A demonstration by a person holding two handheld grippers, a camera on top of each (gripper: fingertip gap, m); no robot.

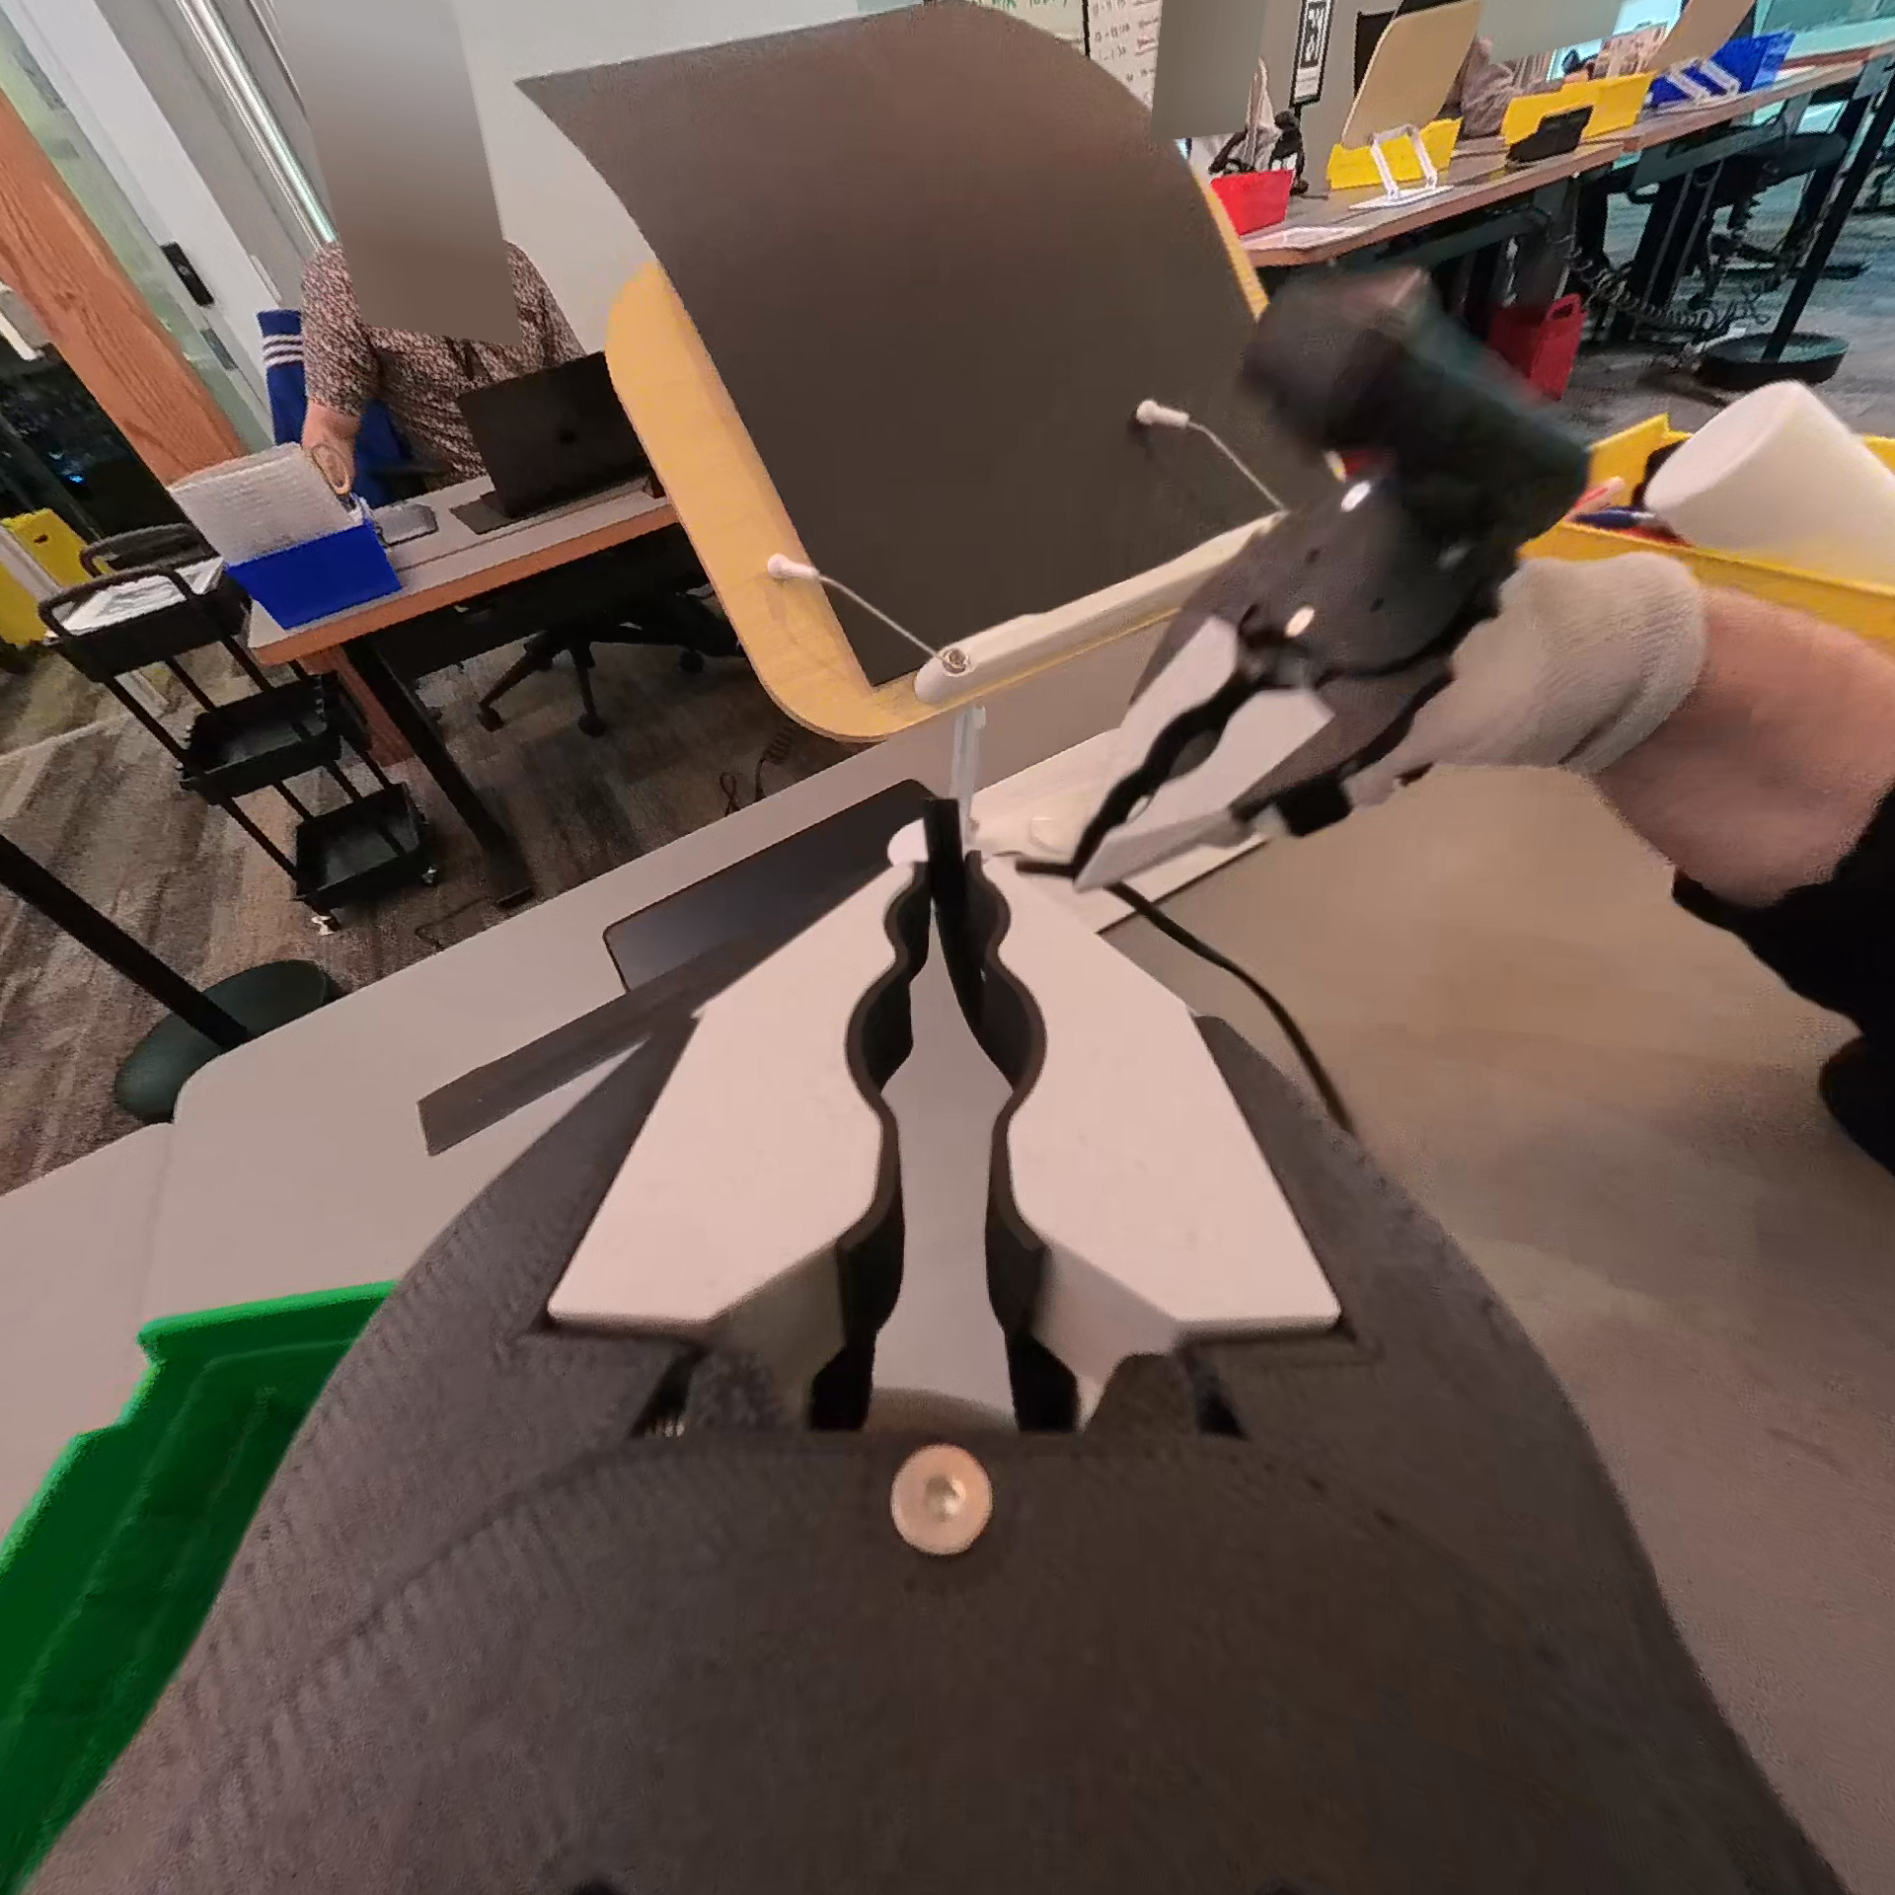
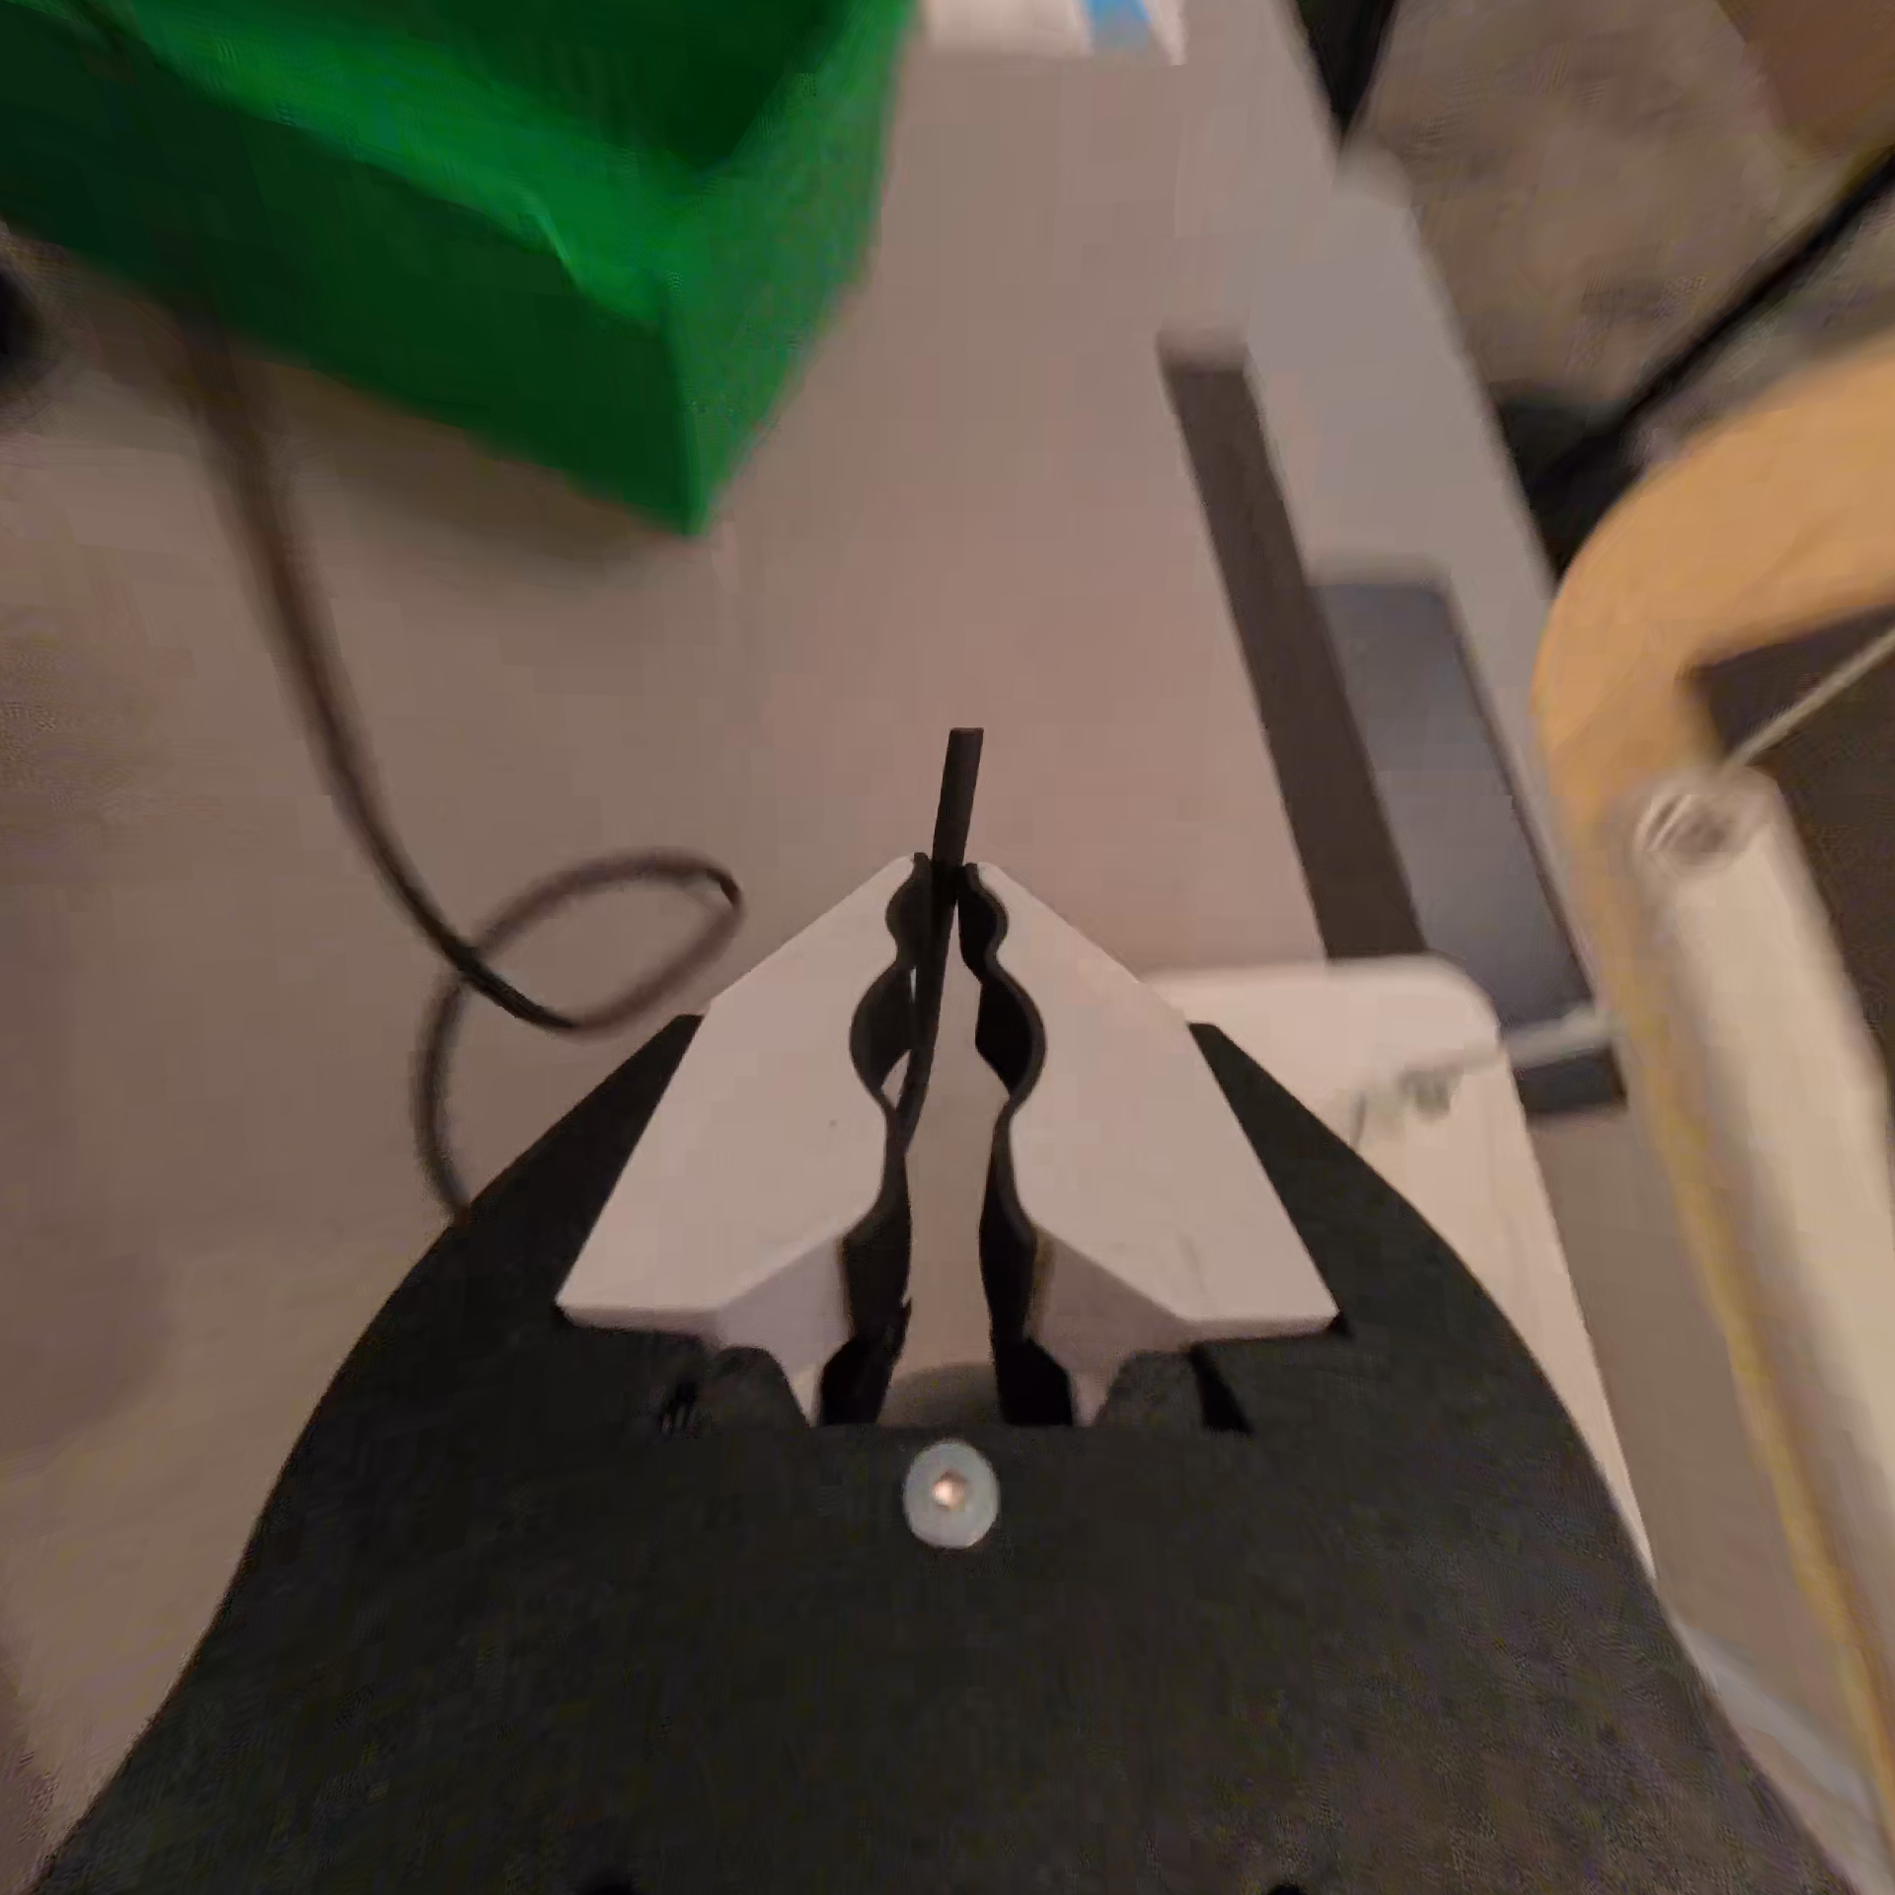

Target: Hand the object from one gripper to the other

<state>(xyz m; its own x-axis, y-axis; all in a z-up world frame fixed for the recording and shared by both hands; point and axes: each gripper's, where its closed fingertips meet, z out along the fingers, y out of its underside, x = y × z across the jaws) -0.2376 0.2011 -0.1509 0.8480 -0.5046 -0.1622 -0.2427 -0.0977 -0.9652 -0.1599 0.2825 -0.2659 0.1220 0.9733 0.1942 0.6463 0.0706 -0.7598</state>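
The object is a thin black cable. In the right wrist view my right gripper (image 2: 949,872) is shut on the black cable (image 2: 959,800), whose short end sticks out past the fingertips. More cable loops on the table (image 2: 615,872) behind. In the left wrist view my left gripper (image 1: 952,872) is shut on a black cable piece (image 1: 943,841) that stands up between its tips. The right gripper (image 1: 1077,861), held by a gloved hand, hovers just to the right, with cable (image 1: 1231,974) trailing from its tips. I cannot tell whether both hold the same cable.
A green bin (image 1: 154,1487) sits at the table's near left and shows in the right wrist view (image 2: 461,256). A wood-rimmed dark panel on a white stand (image 1: 923,359) rises behind the grippers. A yellow bin (image 1: 1743,585) is at the right. A person sits at a far desk. About 15 cm separates my left fingertips from my right.
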